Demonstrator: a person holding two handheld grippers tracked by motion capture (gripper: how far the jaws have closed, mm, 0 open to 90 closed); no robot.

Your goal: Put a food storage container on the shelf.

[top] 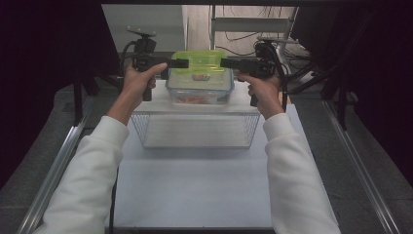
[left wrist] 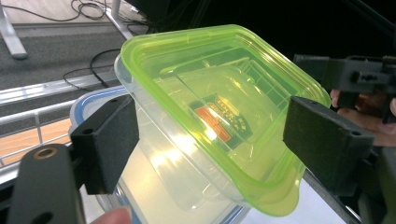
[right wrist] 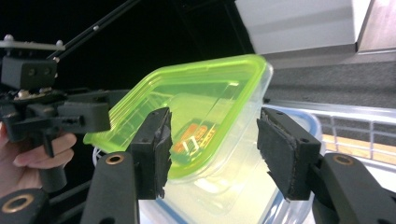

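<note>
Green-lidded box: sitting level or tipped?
Tipped. The green-lidded box rests at a slant on the blue-rimmed container beneath it, its lid sloping in both gripper views. Left tool and right tool stand open beside it.

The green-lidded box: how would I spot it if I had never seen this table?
Find the wire basket at the middle of the white table. On the shelf just behind it stands a clear tub with a blue rim, and the green-lidded box sits on top of that. Its bright yellow-green lid is the only one of that colour.

Clear container with green lid [top: 199, 66] sits tilted on a blue-rimmed container [top: 199, 92] on the shelf
</note>
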